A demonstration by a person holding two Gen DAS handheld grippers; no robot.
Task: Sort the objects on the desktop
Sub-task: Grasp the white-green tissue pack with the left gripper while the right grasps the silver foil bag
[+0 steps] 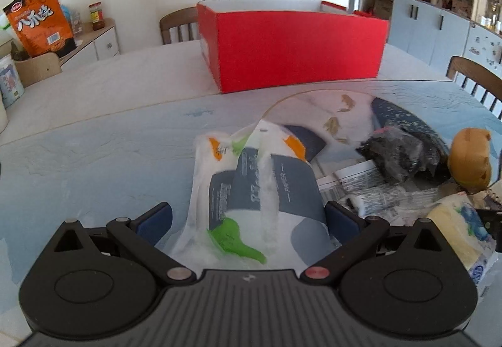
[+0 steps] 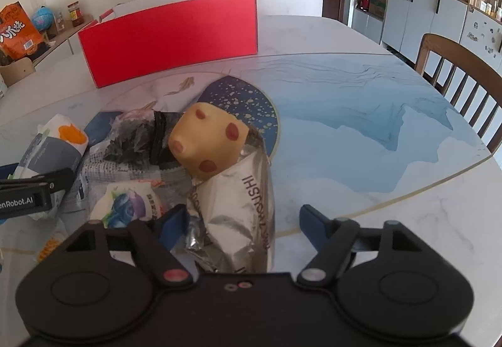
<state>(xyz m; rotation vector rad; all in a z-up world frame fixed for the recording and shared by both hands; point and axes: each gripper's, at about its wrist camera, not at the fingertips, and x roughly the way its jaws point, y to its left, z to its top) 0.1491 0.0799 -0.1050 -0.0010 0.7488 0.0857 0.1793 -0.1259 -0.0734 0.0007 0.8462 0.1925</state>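
A white tissue pack [image 1: 244,177] with grey, orange and green print lies between the blue pads of my left gripper [image 1: 248,221]. The right pad is against the pack and the left pad stands clear, so the jaws are open. My right gripper [image 2: 243,227] is open around a silver foil bag [image 2: 241,199]: its left finger touches the bag, its right finger is apart from it. A yellow cheese toy [image 2: 208,143] with red spots rests on the bag's far end. An open red box [image 1: 298,49] [image 2: 169,30] stands behind the pile.
The pile also holds a black item in clear wrap [image 2: 138,140], a blueberry packet [image 2: 125,205] and a dark blue speckled mat [image 2: 244,99]. A wooden chair [image 2: 464,80] stands at the table's right edge. An orange snack bag [image 1: 40,20] sits on the side cabinet.
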